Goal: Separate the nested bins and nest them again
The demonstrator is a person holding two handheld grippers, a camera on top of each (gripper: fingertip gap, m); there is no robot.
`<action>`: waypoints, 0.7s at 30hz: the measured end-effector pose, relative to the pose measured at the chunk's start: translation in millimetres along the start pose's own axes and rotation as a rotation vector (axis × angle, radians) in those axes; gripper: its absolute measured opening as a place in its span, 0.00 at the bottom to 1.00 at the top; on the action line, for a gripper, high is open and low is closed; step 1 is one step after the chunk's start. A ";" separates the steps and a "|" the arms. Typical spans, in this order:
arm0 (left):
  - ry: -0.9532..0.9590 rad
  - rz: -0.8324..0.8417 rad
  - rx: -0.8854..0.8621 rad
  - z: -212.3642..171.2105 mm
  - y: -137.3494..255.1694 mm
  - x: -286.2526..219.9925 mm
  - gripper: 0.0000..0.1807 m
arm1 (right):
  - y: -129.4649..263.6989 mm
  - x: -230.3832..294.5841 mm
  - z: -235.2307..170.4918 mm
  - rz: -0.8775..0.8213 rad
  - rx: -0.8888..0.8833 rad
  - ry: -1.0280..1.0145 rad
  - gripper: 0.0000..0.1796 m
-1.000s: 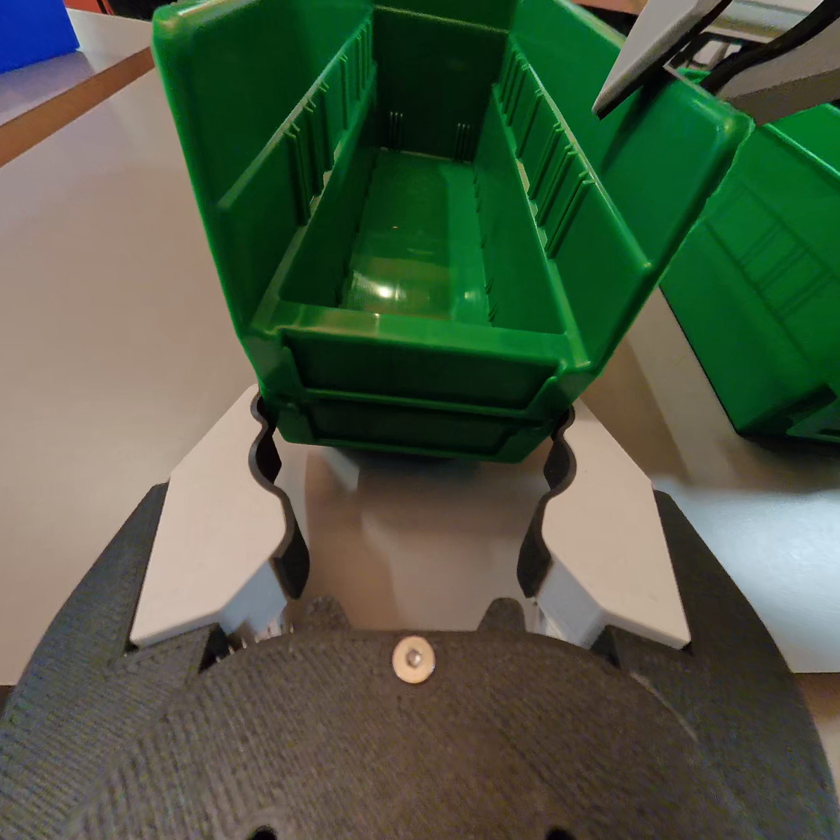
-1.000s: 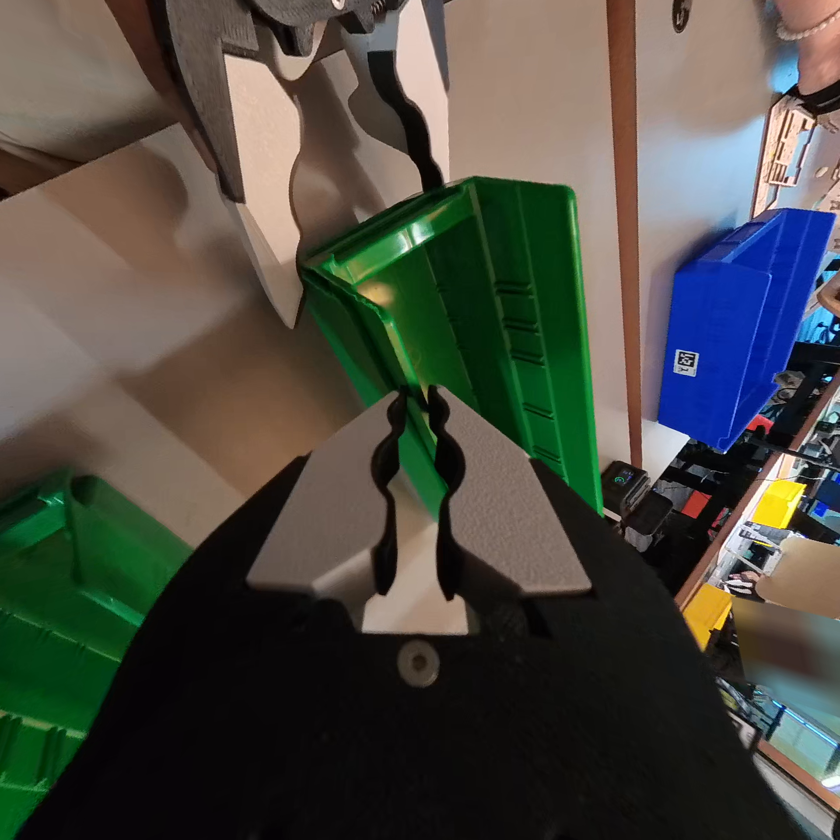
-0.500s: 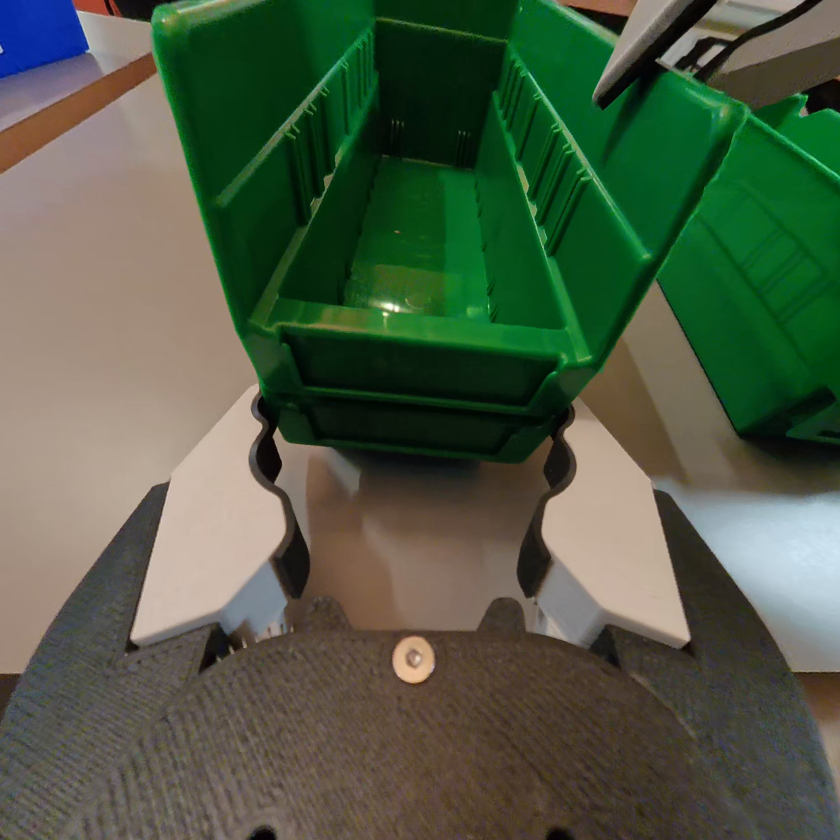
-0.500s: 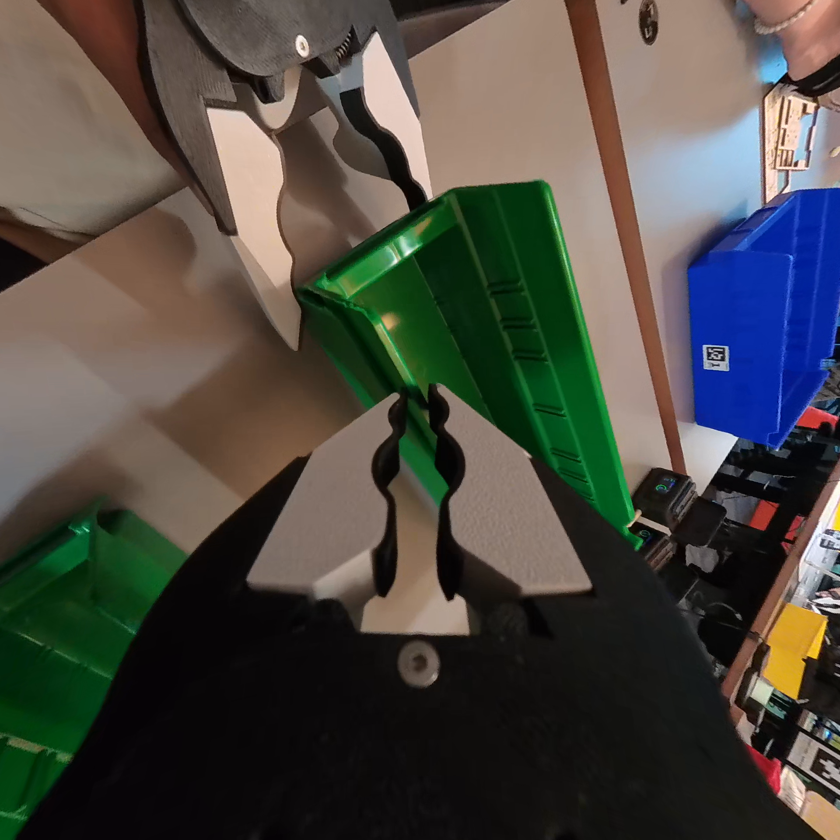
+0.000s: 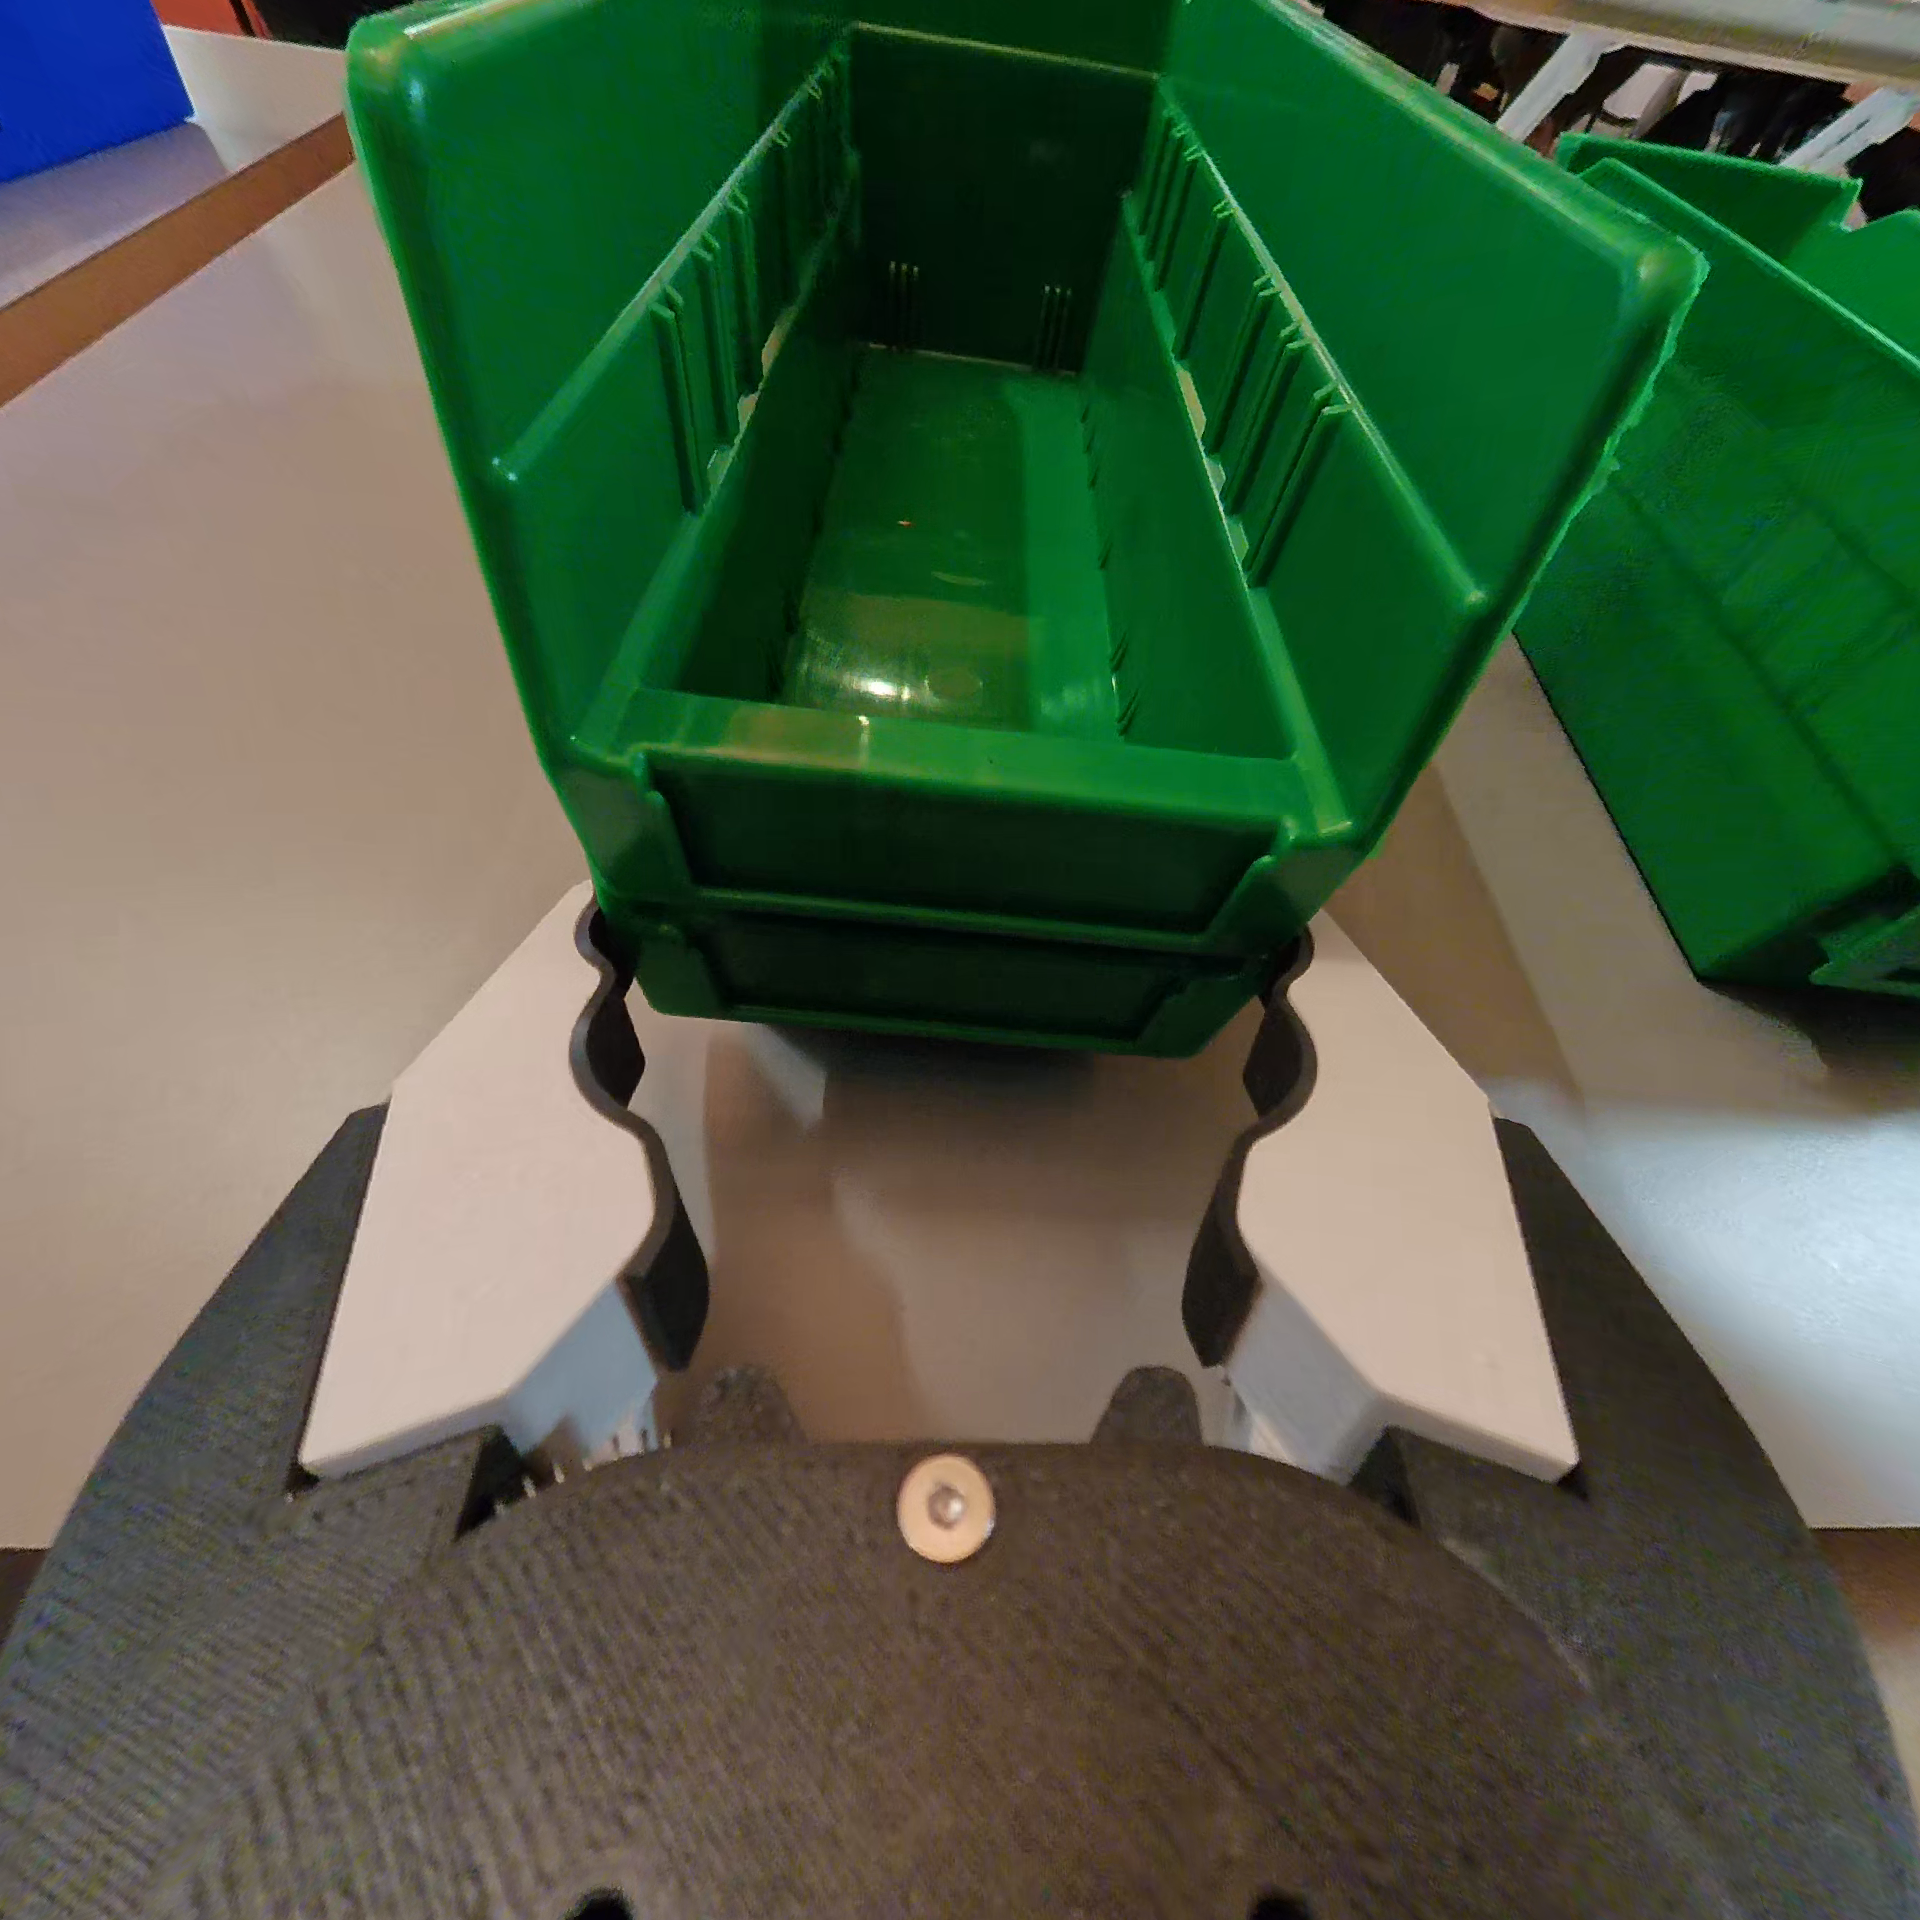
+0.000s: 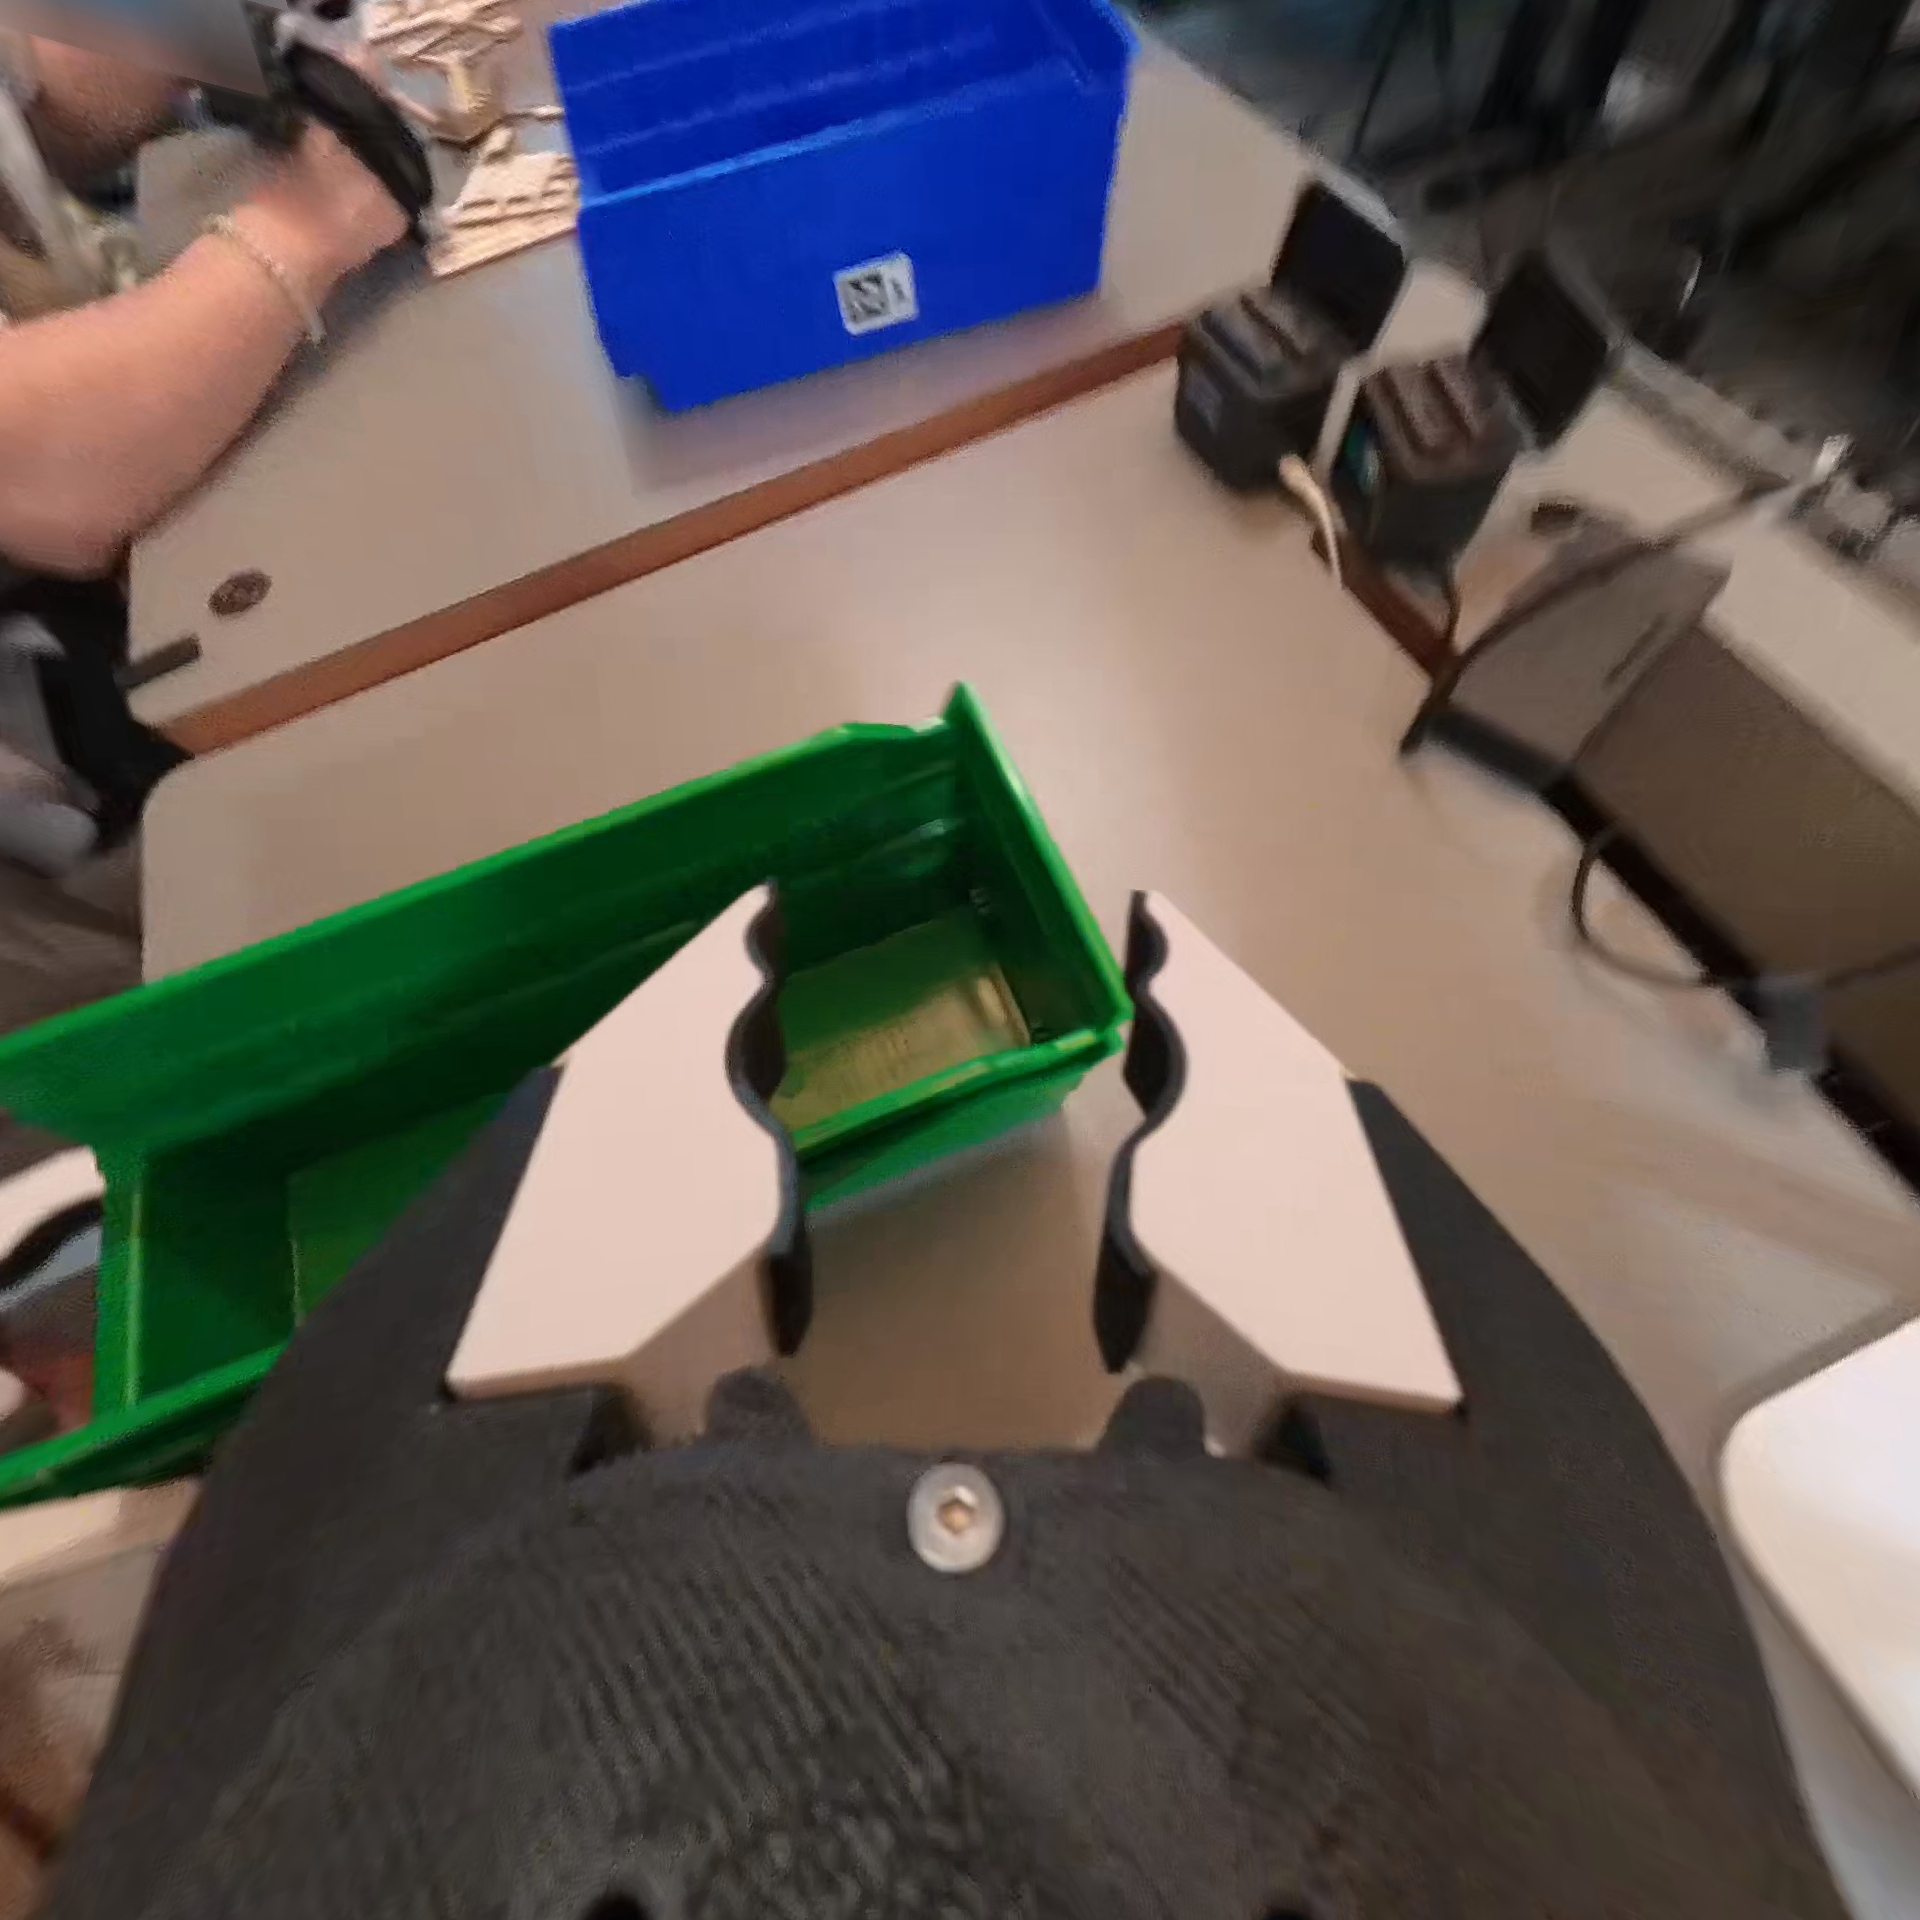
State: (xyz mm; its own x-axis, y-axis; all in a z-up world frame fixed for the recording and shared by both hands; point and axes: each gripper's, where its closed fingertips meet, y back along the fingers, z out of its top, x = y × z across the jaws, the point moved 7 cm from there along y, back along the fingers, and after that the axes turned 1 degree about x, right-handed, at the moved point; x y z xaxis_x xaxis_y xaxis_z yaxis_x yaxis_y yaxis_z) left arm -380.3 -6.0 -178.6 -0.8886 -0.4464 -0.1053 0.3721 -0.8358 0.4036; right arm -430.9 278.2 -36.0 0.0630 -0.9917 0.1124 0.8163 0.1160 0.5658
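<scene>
Two green bins sit nested on the table, the upper bin point(image 5: 935, 582) inside the lower bin point(image 5: 935, 987). My left gripper point(image 5: 940, 945) is spread wide, with its fingertips point(image 5: 597, 935) pressed against both sides of the lower bin's front end. My right gripper point(image 6: 945, 1039) is open and empty. It hovers above the far end of the nested bins point(image 6: 416, 987), apart from them. The picture in the right wrist view is blurred by motion.
More green bins point(image 5: 1714, 623) lie close on the right of the nested pair. A blue bin point(image 6: 831, 187) stands on the neighbouring table, next to a person's arm point(image 6: 156, 343). Black chargers point(image 6: 1351, 395) sit at the table's far corner. A white object point(image 6: 1829, 1558) is at the lower right.
My right gripper has let go of the upper bin's side wall, opened and swung up over the bins' far end. The left gripper has kept its hold.
</scene>
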 end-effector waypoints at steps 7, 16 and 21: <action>-0.010 -0.008 0.011 0.4 -0.3 1.3 0.67 | -46.6 -28.8 -27.1 0.145 0.225 -0.296 0.24; -0.002 -0.037 0.029 1.2 -1.4 3.4 0.66 | -35.1 -30.7 -23.5 0.004 0.155 0.009 0.04; 0.020 -0.045 0.035 0.9 -0.4 5.6 0.66 | -25.0 -15.1 -9.0 -0.061 0.076 0.159 0.03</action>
State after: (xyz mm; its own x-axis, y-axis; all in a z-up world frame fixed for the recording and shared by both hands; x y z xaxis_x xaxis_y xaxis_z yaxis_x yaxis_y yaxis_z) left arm -385.7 -7.9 -178.6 -0.8985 -0.4153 -0.1422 0.3220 -0.8437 0.4296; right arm -447.1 289.8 -59.2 0.1099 -0.9926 -0.0508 0.7760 0.0537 0.6285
